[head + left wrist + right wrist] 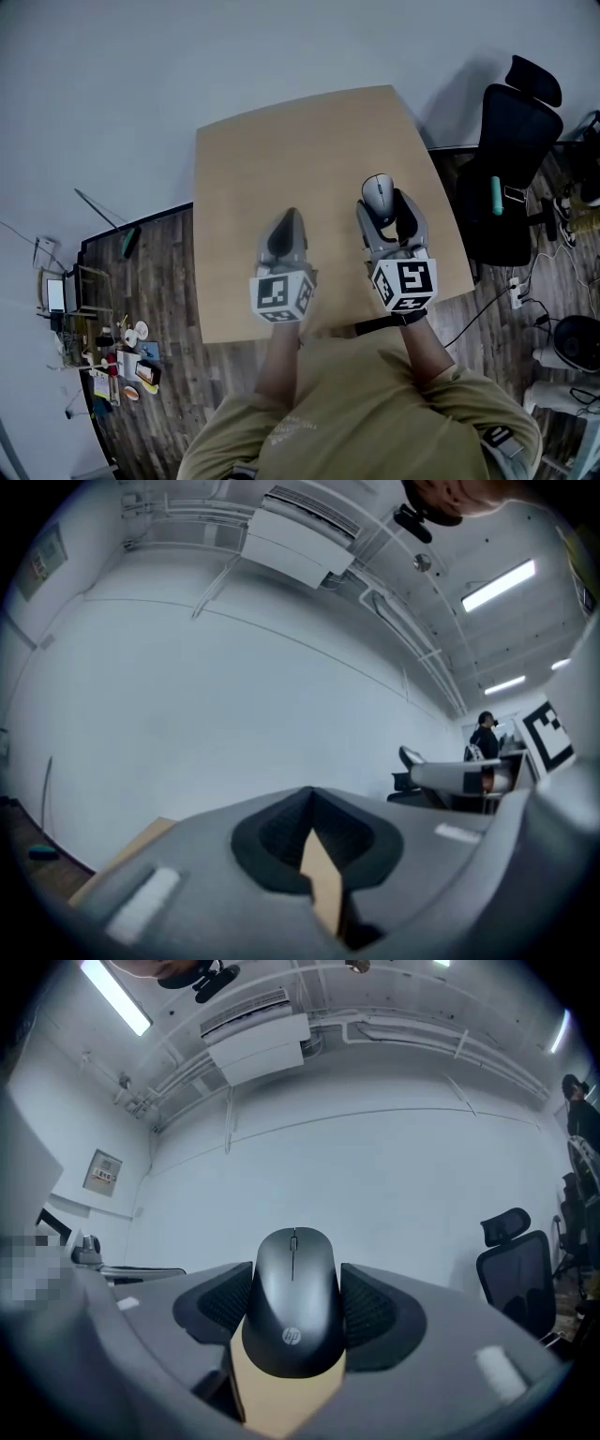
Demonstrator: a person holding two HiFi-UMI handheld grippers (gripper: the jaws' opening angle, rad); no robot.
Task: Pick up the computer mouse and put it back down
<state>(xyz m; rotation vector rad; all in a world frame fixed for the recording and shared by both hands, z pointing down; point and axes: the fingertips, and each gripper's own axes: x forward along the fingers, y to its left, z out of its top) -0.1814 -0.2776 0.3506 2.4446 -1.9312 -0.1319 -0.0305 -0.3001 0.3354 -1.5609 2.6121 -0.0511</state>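
Now, the table (244,178) offers open top toward 12 and 9 o'clock; an office chair (511,159) stands near its 3 o'clock edge. I hold both grippers level, pointing to 12. The right gripper (382,214) clamps the computer mouse (292,1302) by its sides over the table's 3 o'clock half. The left gripper (287,223) has its jaws together, nothing between them.

Bare wood of table (244,187) lying open ahead of and left of both grippers, giving free passage to far edge. Wall (187,56) rising just behind that edge, closing far side. Office chair (511,178) standing near table's right edge, crowding that side. Left gripper (284,234) and right gripper (386,211) hanging side by side, leaving gap between. Floor clutter (122,361) sitting well off left.
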